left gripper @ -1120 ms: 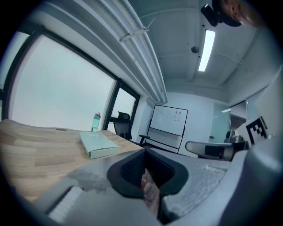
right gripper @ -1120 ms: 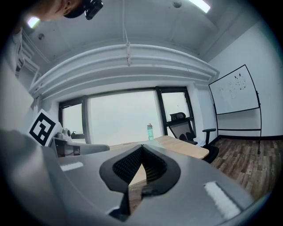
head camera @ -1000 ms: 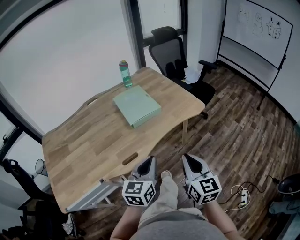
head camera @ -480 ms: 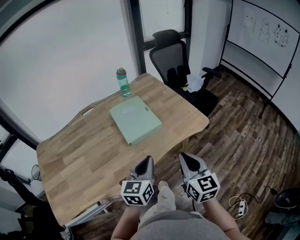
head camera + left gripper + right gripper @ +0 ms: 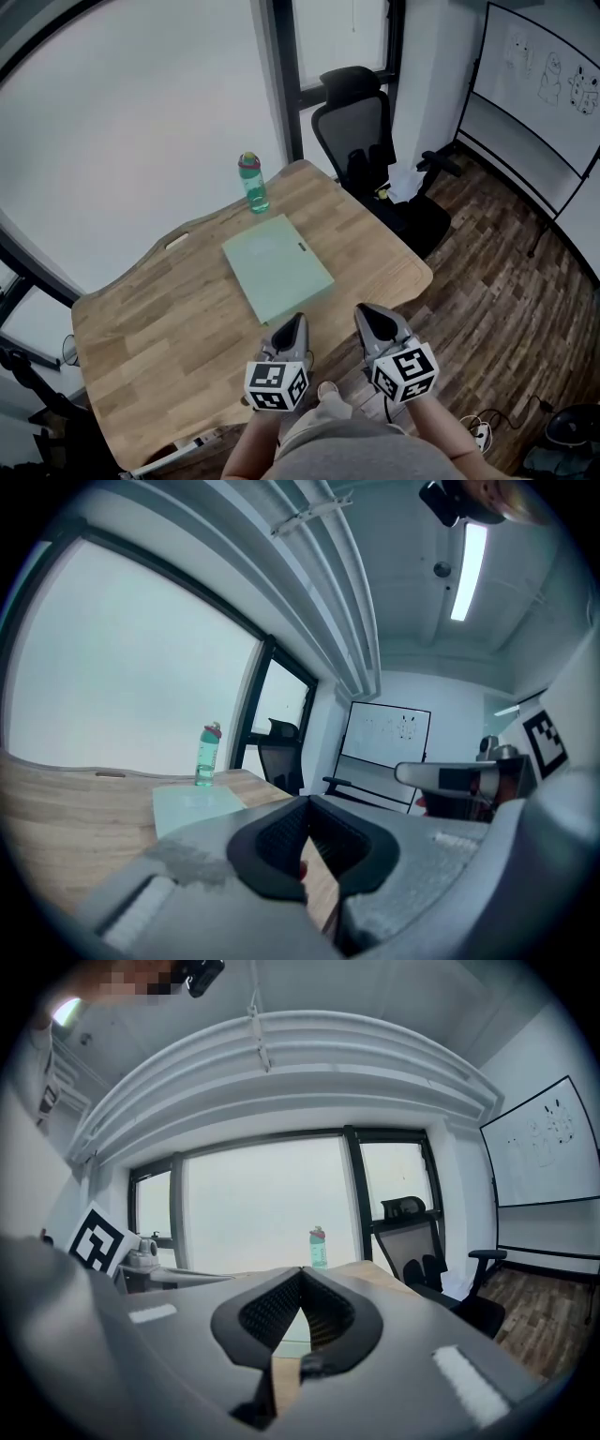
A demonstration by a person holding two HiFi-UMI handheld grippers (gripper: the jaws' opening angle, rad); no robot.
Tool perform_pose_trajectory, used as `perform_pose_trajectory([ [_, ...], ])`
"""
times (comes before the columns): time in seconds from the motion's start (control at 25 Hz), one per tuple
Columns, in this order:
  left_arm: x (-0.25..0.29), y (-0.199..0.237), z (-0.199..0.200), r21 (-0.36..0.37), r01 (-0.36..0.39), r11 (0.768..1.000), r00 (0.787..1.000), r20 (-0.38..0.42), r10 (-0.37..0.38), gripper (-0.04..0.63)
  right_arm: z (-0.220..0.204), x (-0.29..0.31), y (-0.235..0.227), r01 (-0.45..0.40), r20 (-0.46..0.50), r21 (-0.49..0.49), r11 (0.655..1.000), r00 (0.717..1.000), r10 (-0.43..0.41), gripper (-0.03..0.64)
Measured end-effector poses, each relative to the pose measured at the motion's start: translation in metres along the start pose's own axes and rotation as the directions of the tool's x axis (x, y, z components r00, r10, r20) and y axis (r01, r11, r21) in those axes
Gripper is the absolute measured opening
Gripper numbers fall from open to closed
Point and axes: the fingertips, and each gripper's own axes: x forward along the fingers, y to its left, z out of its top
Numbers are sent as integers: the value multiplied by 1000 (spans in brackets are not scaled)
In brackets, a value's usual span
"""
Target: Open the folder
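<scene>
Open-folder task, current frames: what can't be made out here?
Opening edge of the folder: head view, too small; the dark mark by its far right edge is unreadable.
Same folder, right gripper view: mostly hidden behind the shut jaws of the right gripper.
Near edge of the table: head view, partly covered by the left gripper and the person's lap.
The whiteboard: head view, cut off by the right edge.

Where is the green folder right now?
In the head view, the folder lies flat on the wooden table, toward its right end, just nearer to the person than the water bottle.
</scene>
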Motion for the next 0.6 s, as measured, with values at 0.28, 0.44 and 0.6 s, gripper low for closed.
perform_pose_trajectory([
  [0.28,44,33,10,-23,-28,999,1000,-5,28,5,8,61,-22,-42,-17,0,999,999,42,2],
  [0.44,58,47,12,-34,-47,998,999,-2,47,5,12,89,-27,-78,-20,-4,997,997,78,2],
  [0.6,67,60,8,-44,-64,997,998,-20,63,5,12,117,-29,-106,-32,-7,994,994,106,2],
])
